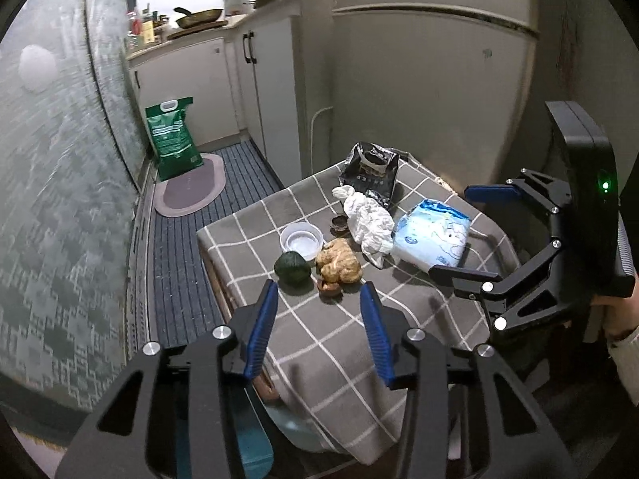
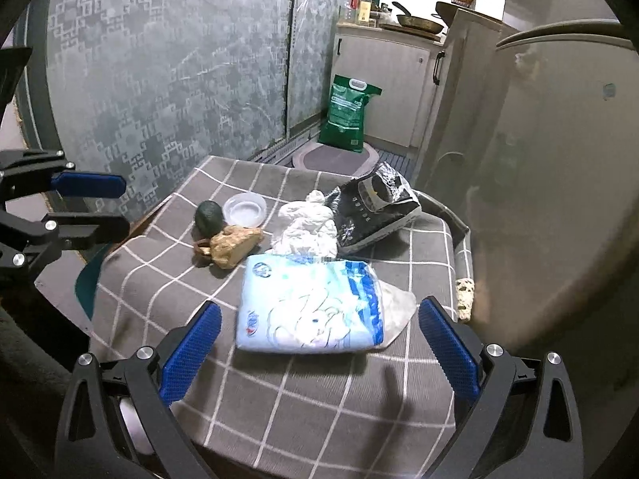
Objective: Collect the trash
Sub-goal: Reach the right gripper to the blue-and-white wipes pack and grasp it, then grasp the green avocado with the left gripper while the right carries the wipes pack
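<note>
Nothing is seen collected yet: both the left hand-held gripper and the right hand-held gripper are held wide and empty above the grey checked-cloth surface. The crumpled white tissue, black foil snack bag and crumpled brown paper are left mid-surface; the blue-and-white tissue pack is nearest the right gripper.

On the cloth-covered table, the tissue pack lies nearest the right wrist camera. Behind it sits the crumpled paper, with the foil bag to its right. Left of the paper lie the ginger, the avocado and the plastic bowl.
</note>
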